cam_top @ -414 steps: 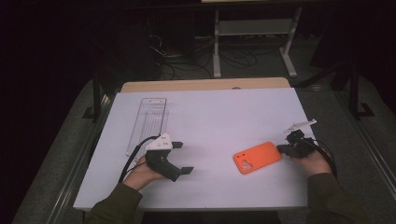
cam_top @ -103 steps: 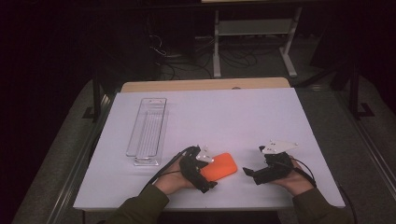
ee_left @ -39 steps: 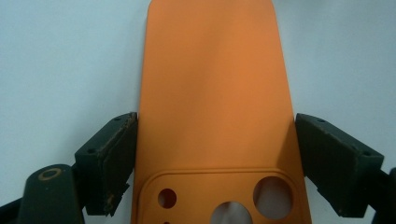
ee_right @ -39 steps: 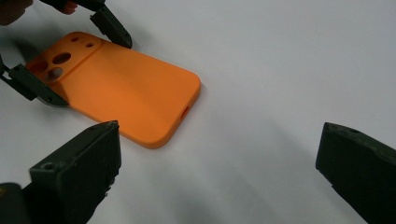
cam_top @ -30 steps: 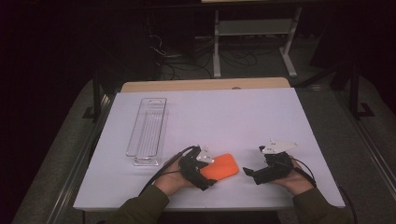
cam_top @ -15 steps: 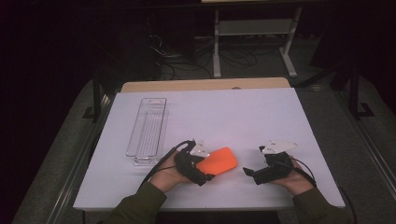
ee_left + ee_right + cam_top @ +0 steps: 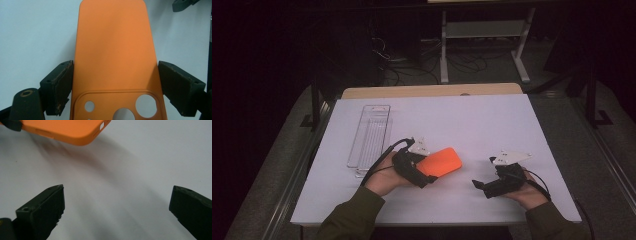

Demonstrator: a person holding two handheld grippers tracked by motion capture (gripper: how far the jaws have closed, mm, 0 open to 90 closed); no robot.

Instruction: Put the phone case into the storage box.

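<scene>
High view: one clear tray (image 7: 368, 134) lies on the white table (image 7: 492, 120), left of the left gripper (image 7: 424, 172), which clamps one orange phone case (image 7: 441, 162). Left gripper view: both pads press the case's long edges. Right gripper view: the right gripper (image 7: 117, 212) gapes empty, nothing between it and the case

Wide bare table (image 7: 492, 120) behind both grippers, free for passing. At far left a clear tray (image 7: 369, 134), the only obstacle standing there. Between orange phone case (image 7: 440, 162) and right gripper (image 7: 482, 186) a small open gap.
</scene>
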